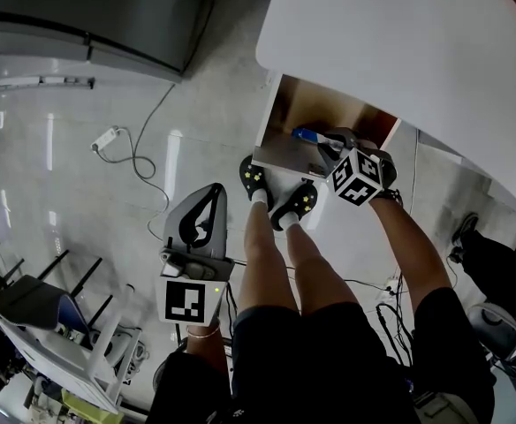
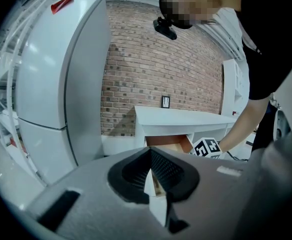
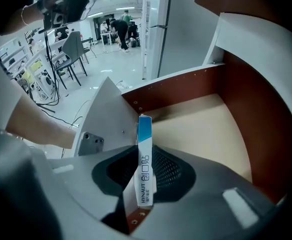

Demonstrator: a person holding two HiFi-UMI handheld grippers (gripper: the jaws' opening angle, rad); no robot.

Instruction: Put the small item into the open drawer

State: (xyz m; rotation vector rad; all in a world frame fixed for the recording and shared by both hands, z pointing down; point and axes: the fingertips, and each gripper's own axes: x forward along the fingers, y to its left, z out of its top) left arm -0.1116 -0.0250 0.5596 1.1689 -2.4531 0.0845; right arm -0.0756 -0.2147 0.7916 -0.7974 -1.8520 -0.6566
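Left gripper (image 1: 212, 193) hangs lower left in the head view; right gripper (image 1: 324, 141) holds the small box (image 1: 304, 134) over the open drawer (image 1: 329, 104). Left gripper view: fingers (image 2: 136, 176) together, empty. Right gripper view: fingers (image 3: 176, 171) clamp the box edgewise, blue end past their tips.

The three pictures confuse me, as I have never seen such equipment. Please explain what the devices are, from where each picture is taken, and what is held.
A person holds a gripper in each hand. The head view looks down from the person's head; the two gripper views come from cameras on the grippers. The right gripper has its fingers closed on a small blue-and-white box, over the open drawer of a white desk. The left gripper is empty, fingers together, at the person's side.
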